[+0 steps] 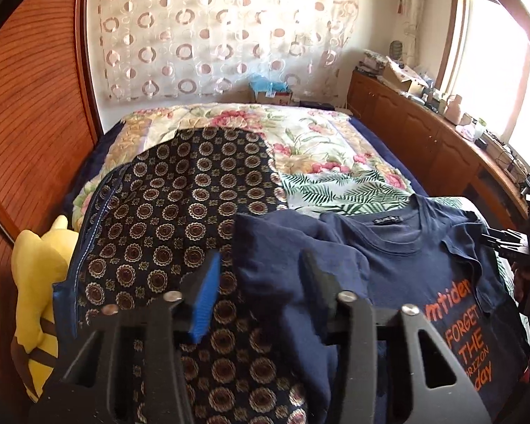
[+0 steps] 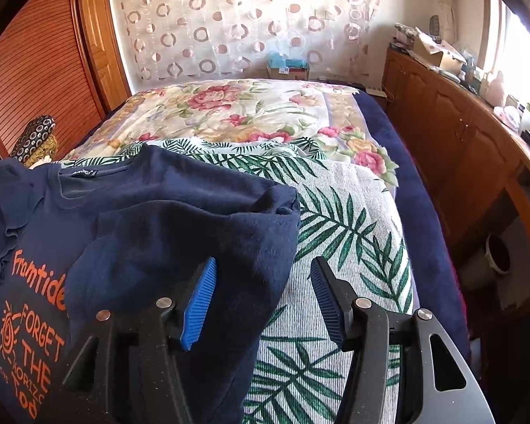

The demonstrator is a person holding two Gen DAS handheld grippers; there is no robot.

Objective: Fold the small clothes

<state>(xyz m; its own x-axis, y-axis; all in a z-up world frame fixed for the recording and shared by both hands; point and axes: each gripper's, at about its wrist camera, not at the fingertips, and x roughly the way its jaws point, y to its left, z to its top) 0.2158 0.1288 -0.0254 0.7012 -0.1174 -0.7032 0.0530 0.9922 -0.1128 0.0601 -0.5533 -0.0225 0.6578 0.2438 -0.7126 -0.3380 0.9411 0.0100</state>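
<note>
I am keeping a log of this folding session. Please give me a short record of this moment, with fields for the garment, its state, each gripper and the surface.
garment: navy T-shirt with orange print
state: both sleeves folded inward over the body, collar away from the cameras
left gripper: open, holding nothing, above the shirt's left edge
right gripper: open, holding nothing, above the shirt's right edge
surface: palm-leaf cloth on the bed
beside: dark medallion-print fabric, yellow plush toy

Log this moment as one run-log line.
left gripper: open, over shirt sleeve | right gripper: open, at sleeve edge | navy T-shirt: sleeves folded inward | nothing grasped
</note>
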